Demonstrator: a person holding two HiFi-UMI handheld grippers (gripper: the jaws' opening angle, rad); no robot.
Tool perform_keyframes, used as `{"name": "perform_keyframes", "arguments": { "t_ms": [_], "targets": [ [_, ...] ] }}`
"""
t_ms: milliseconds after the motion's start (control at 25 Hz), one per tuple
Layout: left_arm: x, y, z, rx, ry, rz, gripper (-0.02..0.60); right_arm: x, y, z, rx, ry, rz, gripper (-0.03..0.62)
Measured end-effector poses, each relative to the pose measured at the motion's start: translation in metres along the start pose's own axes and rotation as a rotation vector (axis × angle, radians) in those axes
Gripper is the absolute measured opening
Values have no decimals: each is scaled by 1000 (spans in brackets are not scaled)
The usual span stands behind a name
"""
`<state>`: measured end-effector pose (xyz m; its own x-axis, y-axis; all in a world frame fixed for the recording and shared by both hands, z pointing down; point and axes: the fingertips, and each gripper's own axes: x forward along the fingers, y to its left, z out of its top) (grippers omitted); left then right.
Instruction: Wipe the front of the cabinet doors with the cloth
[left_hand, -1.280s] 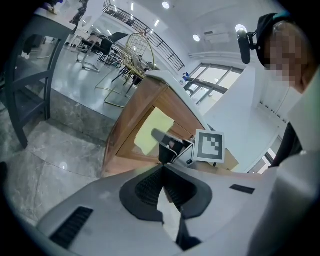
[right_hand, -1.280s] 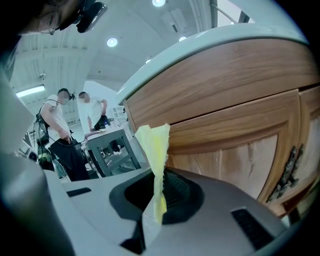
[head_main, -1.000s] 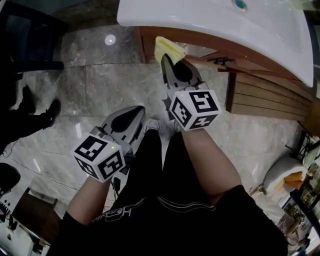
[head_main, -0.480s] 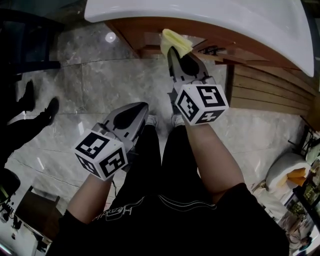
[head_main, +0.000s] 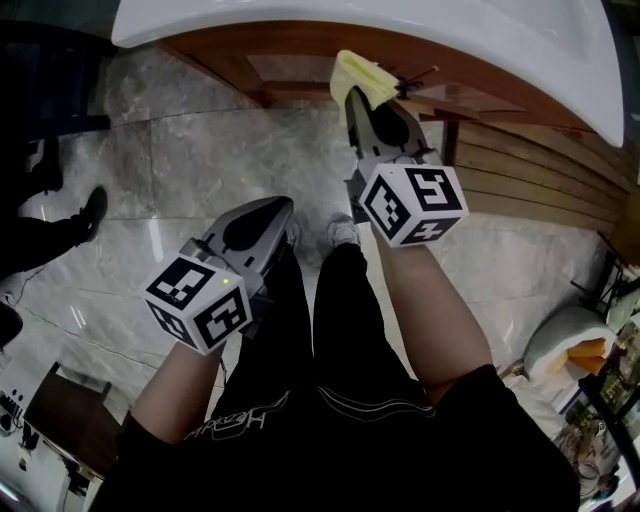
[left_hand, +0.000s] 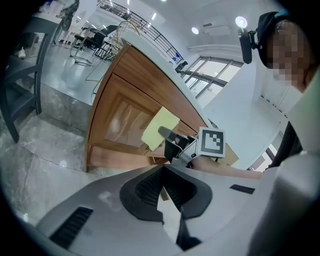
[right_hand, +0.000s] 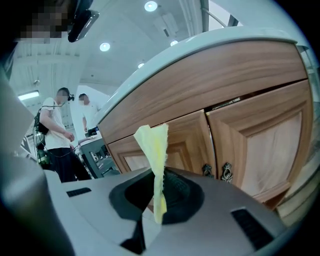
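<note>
Yellow cloth (head_main: 358, 72) is clamped in the closed right claw (head_main: 356, 98), at the wooden cabinet doors (right_hand: 260, 135) beneath the white surface (head_main: 420, 25). Contact with the wood cannot be confirmed. Left claw (head_main: 278, 206) is closed and empty, nearer and left, over the grey marble floor (head_main: 180, 150). Only the right gripper view shows two ornate metal pulls (right_hand: 226, 171) where the panelled doors meet.

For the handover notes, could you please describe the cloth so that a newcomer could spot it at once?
Start at the white countertop over the brown wooden cabinet. Before its panelled doors, the grey right gripper pinches a thin, pale yellow cloth. It is the only soft, yellow thing against all that wood.
</note>
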<state>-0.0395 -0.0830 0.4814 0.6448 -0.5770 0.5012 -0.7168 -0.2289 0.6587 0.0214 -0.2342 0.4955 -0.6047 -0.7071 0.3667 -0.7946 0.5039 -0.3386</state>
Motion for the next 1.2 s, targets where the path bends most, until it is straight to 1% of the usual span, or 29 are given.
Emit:
{"name": "perform_keyframes", "arguments": {
  "t_ms": [280,600,800,1000,1200],
  "targets": [
    [23,-18,-5,-8,3,6,6,-23,-34,8,0,-9,-14,41],
    [47,-41,-10,-1,25,-4,6,-46,-73,14,19,-22,-53,41],
    [55,-40,-7,10,33,-1,6,-56,-93,12,15,-21,-85,41],
    [57,-33,-4,14,41,5,6,-59,-95,9,19,-25,-93,41],
    [54,-26,-4,14,45,-4,6,-60,-82,-4,5,-24,-102,41]
  ]
}}
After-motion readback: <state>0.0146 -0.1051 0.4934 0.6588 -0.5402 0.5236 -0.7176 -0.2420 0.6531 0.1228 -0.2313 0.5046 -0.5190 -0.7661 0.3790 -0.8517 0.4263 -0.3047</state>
